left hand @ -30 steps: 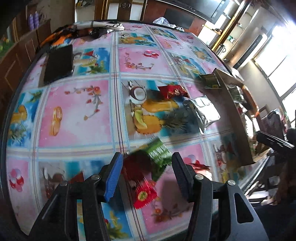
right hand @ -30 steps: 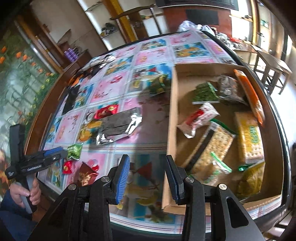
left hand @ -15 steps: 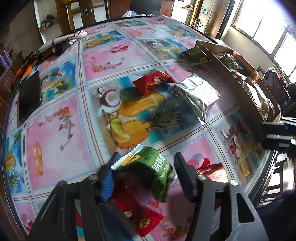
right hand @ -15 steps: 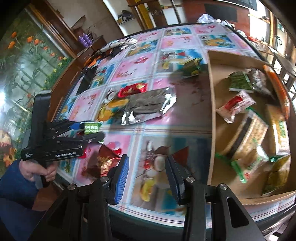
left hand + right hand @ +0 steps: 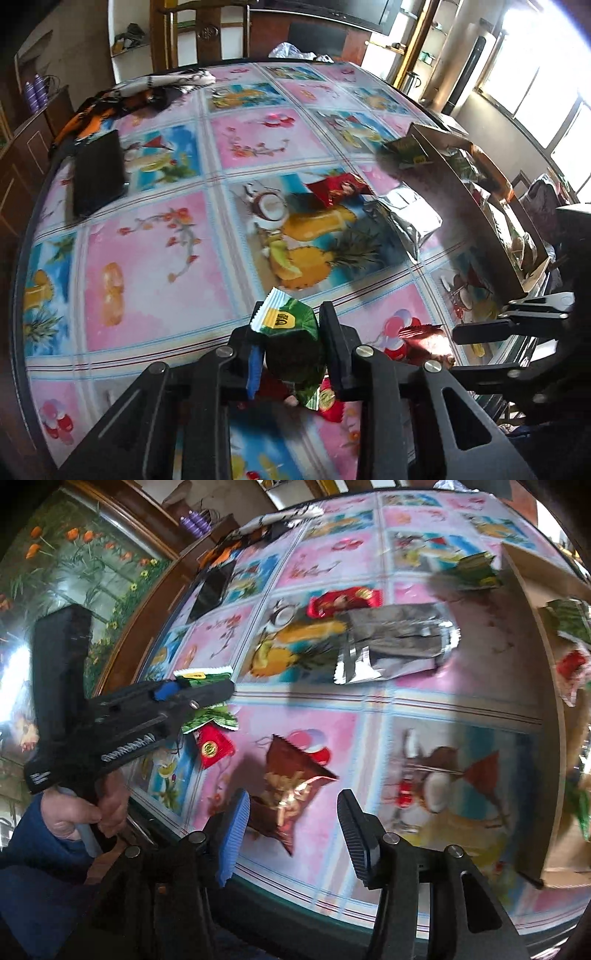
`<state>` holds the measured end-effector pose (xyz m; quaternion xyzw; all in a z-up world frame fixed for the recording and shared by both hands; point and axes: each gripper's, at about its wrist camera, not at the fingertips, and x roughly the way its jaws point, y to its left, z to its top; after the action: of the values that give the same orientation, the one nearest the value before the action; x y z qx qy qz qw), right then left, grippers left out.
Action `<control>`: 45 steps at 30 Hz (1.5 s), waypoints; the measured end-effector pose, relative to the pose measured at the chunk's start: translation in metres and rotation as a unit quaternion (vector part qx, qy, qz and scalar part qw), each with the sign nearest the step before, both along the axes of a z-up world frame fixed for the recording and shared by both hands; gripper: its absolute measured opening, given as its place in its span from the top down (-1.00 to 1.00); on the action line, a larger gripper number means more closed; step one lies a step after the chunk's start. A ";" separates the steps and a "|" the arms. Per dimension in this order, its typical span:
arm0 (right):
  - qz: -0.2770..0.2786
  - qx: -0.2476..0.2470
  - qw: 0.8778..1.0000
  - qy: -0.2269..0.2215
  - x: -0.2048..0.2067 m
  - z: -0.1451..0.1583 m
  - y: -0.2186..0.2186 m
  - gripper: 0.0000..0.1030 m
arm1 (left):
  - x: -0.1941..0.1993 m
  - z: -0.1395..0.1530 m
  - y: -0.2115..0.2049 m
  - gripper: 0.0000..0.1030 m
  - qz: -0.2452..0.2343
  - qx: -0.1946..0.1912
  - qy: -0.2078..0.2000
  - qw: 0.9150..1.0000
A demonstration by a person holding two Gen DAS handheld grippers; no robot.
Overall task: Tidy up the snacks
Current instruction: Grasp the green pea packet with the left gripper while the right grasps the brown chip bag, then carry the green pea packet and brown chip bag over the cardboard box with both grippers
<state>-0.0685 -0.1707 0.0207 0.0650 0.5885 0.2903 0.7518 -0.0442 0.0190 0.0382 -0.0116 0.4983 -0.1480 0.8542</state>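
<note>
Green snack packet: judged light, thin crinkly film, soft and easily crushed, likely slippery; best taken across the flat body, not the serrated seal edge. It is pinched mid-body in the left gripper, jaws closing on it, upper seal sticking out past the tips, packet apparently lifted just off the surface. A small red packet lies right beneath it. The brown-red foil pouch lies flat near the surface edge, judged equally light and crumply; it sits between and slightly ahead of the right gripper, whose jaws are opening, pads not pressing on it. A silver foil bag and another red packet lie farther out, near the cardboard box already holding snacks.
</note>
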 end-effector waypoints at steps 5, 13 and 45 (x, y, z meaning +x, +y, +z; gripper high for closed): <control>0.004 -0.023 1.000 0.019 0.007 -0.010 0.017 -0.04 | -0.002 -0.005 0.014 0.48 0.012 -0.010 0.008 1.000; 0.047 -0.088 0.995 -0.021 0.006 -0.005 0.039 0.35 | -0.002 -0.013 0.014 0.07 0.011 -0.001 0.022 1.000; -0.086 -0.021 0.991 -0.098 0.018 0.043 -0.071 0.39 | 0.009 0.035 -0.064 0.43 -0.010 -0.007 -0.030 0.999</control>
<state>-0.0508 -0.2416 0.0637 0.0709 0.5102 0.2171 0.8292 -0.0349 -0.0448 0.0731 -0.0083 0.4715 -0.1599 0.8672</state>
